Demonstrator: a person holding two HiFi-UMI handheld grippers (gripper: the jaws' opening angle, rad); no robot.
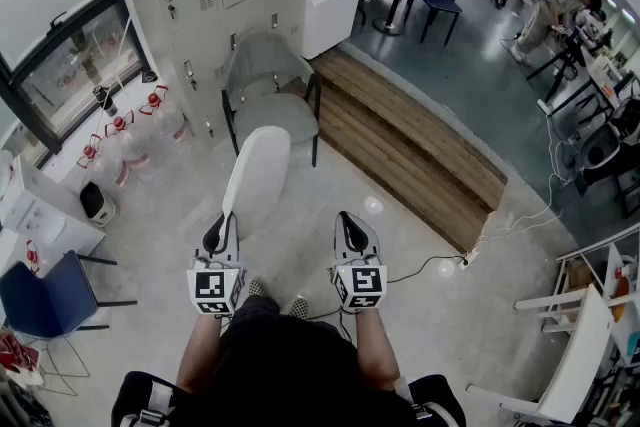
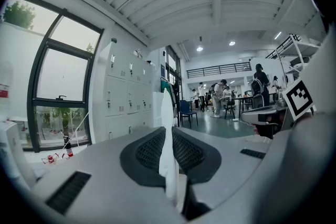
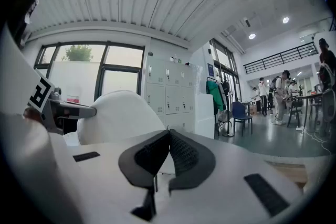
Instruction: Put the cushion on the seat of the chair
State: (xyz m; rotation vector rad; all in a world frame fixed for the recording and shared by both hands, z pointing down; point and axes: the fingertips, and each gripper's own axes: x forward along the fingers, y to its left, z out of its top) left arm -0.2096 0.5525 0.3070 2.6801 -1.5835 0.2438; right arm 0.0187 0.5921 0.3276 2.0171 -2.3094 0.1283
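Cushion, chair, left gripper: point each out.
cushion (image 1: 257, 170), head view, middle of its white face
chair (image 1: 277, 116), head view, grey seat
left gripper (image 1: 225, 218), head view, tips at cushion's lower edge

Right tool (image 3: 168, 135) jaws together, empty; white cushion (image 3: 126, 113) left, at left tool (image 3: 92, 110) tip; lockers (image 3: 168, 98) behind.

The left tongs (image 1: 224, 219) pinch the cushion (image 1: 257, 177), the right tongs (image 1: 347, 218) closed, both near level.

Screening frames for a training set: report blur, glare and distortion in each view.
Head view: sharp, lines bowed by the wide lens, a glare spot on the floor. Left gripper view: dark rounded corners, washed-out window, cushion edge soft between the jaws. Right gripper view: same dark corners, ceiling lights flare.
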